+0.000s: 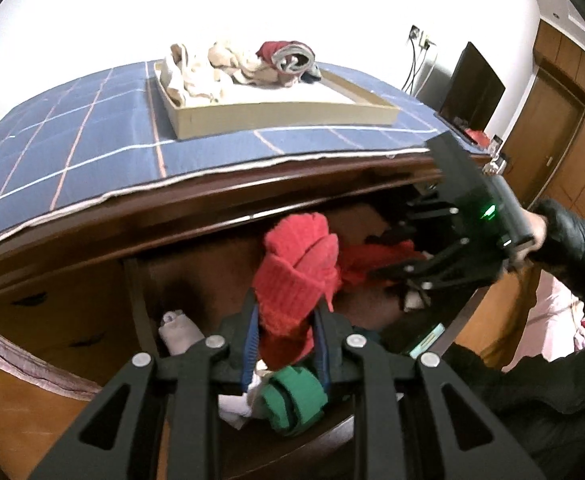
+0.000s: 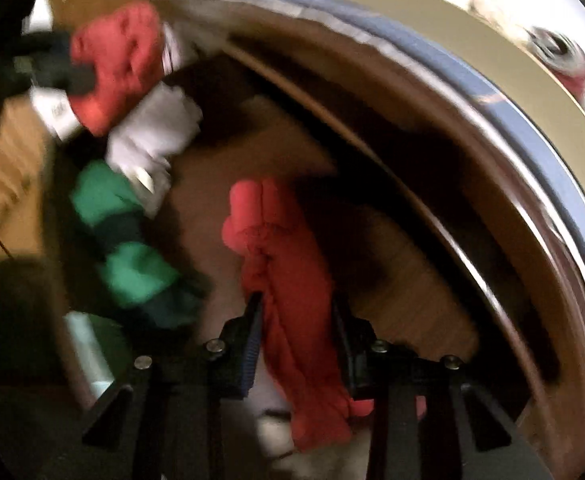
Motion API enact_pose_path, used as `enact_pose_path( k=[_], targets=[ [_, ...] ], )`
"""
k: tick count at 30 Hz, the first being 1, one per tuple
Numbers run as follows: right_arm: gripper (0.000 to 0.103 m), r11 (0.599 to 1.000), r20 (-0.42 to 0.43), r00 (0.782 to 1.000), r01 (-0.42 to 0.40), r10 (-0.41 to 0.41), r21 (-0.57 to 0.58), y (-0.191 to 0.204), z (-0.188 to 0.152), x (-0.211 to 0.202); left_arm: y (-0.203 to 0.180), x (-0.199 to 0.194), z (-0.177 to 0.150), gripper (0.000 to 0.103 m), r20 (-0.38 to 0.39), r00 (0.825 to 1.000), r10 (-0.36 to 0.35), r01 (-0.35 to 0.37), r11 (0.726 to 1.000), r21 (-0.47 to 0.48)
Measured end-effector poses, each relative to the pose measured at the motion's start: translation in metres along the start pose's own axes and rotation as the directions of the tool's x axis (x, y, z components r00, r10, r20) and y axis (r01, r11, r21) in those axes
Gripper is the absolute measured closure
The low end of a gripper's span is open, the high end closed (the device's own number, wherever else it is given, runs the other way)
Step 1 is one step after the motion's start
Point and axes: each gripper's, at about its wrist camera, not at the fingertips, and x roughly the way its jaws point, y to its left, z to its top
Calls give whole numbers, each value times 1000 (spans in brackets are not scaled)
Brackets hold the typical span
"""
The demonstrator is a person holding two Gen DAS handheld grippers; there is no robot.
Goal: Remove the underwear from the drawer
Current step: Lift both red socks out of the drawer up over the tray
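Observation:
The brown wooden drawer (image 1: pixel 196 276) stands open below the blue checked tabletop. My left gripper (image 1: pixel 286 304) is shut on a rolled red knit garment (image 1: pixel 296 268) and holds it above the drawer; it shows at upper left in the blurred right wrist view (image 2: pixel 112 60). My right gripper (image 2: pixel 296 308) is shut on a second red garment (image 2: pixel 288 280) inside the drawer; in the left wrist view it (image 1: pixel 376 274) reaches in from the right. A green and dark roll (image 1: pixel 292 400) (image 2: pixel 132 256) and a white roll (image 1: pixel 178 330) (image 2: pixel 152 140) lie in the drawer.
A shallow beige tray (image 1: pixel 280 114) on the blue checked cloth (image 1: pixel 72 148) holds several rolled cream and red garments (image 1: pixel 248 62). A dark monitor (image 1: pixel 472 88) stands at the right, wooden doors (image 1: pixel 552 128) behind it. A black-sleeved arm (image 1: pixel 572 244) holds the right gripper.

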Motion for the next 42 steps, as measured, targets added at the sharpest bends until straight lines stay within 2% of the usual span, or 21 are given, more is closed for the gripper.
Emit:
enact_pose_path(
  k=[2,4,7,8,10,13,14,16,17,23,26,30,33,36,42],
  targets=[
    [69,994,33,998,-49,46,102,-2,3,-11,-1,0,1,81,7,1000,-4,4,1000,-12],
    [70,967,74,993,-107,92,230,-9,0,-19,-2,0,2,81,9,1000,-3,3,1000,-19],
    [70,882,152,972,-227,178,414,-26,-9,-24,-6,-2,2,81,19,1000,-4,4,1000,-27],
    [70,845,185,959,-276,214,458,-24,-10,-26,-7,-4,2,81,25,1000,-6,6,1000,-26],
    [70,801,221,945,-323,242,504,-15,-16,-25,-11,-8,2,79,34,999,-4,5,1000,-22],
    [70,797,200,959,-277,198,537,5,-23,-15,-19,-14,1,79,46,999,0,1,1000,-13],
    [70,775,198,958,-286,209,564,8,-28,-11,-21,-16,0,79,50,999,1,-1,1000,-12],
    [71,712,242,937,-348,251,610,9,-40,-12,-25,-20,-1,79,59,998,1,-1,1000,-10],
    [71,694,265,929,-369,258,618,2,-43,-16,-27,-23,-1,79,68,998,1,0,1000,-10],
    [71,604,432,884,-446,179,661,-5,-66,-47,-28,-28,-1,79,85,996,5,-1,999,-46],
    [71,583,483,860,-479,163,656,-5,-65,-64,-27,-29,0,79,90,996,11,-5,998,-62],
    [71,602,535,834,-498,136,624,-4,-51,-93,-27,-34,7,79,116,993,14,-5,997,-79],
    [71,607,566,816,-511,119,609,-17,-49,-118,-26,-38,20,79,140,990,20,-8,996,-87],
    [71,614,597,798,-510,77,602,-24,-35,-130,-24,-39,38,79,169,985,26,-9,995,-99],
    [71,610,676,737,-528,-18,591,-46,6,-152,-16,-37,83,79,241,969,53,-18,990,-143]
  ],
)
